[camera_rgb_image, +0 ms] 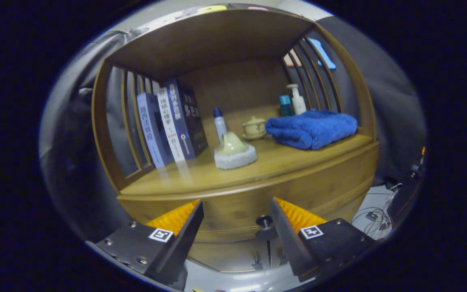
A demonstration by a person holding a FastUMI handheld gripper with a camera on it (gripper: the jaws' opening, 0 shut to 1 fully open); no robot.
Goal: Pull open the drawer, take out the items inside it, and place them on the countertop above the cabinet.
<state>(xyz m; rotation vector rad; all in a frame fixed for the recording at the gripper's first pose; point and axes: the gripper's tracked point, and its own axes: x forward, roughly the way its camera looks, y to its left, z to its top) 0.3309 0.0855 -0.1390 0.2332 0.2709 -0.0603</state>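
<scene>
The gripper (236, 221) has its jaws spread wide with nothing between them, facing the closed bamboo-wood drawer front (253, 202). The drawer's small dark round knob (264, 222) sits just inside the right finger. Beyond the jaws, the wooden countertop (201, 174) carries a pale ceramic piece on a white pad (234, 151), upright books (172, 125) and a folded blue towel (311, 128).

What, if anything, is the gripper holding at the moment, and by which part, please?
Nothing is held: the gripper is open, its fingers spread before the closed wooden drawer front, the small dark round knob just inside one finger, ungripped.
</scene>
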